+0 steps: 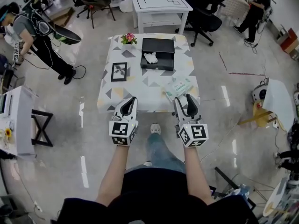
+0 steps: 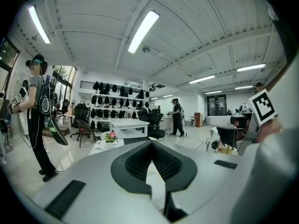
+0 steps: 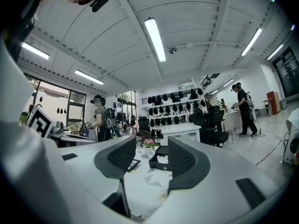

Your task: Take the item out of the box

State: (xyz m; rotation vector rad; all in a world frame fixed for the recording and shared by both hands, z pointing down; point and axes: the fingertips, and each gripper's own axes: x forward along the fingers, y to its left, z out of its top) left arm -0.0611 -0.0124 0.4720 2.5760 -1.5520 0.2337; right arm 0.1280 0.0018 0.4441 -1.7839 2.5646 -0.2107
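Both grippers are hovering just short of the table's near edge, well apart from the box. The left gripper is holding its jaws pressed together at the tips, with nothing between them. The right gripper is holding its jaws spread wide and is empty. The white item is lying inside the open black box at the far side of the table. Flowers are standing just left of the box, a framed picture is lying nearer, and a packet is resting by the right front corner.
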